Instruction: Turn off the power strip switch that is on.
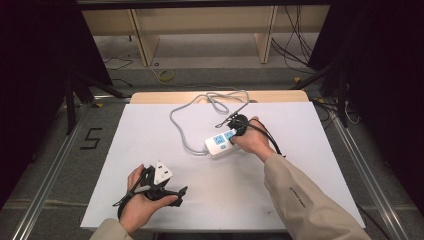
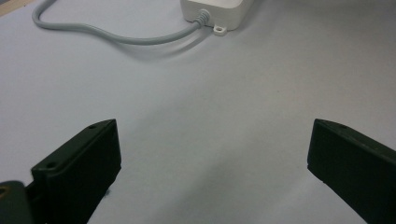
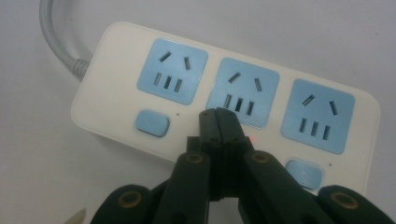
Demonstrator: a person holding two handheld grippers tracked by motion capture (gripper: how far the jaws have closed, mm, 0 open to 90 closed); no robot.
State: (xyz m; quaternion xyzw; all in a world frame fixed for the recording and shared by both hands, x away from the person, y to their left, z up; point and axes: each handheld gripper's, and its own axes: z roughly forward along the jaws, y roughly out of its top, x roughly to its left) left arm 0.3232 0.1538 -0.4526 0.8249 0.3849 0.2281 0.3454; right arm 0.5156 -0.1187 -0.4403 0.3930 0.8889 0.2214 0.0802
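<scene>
Now the right gripper (image 3: 218, 114) has its jaws clenched together, tips pressing at the middle switch of the white plastic power strip with blue sockets (image 3: 116, 98), mid-bench; a red light glows beside them. Left gripper (image 2: 210, 177) waits released, nearer the person. Next, probably, lifting off cleanly.

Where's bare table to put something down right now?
Free: the left strip between the cord and the table edge, and the near middle between the left gripper and the sleeve. Crowded: around the power strip, under the right gripper.
</scene>
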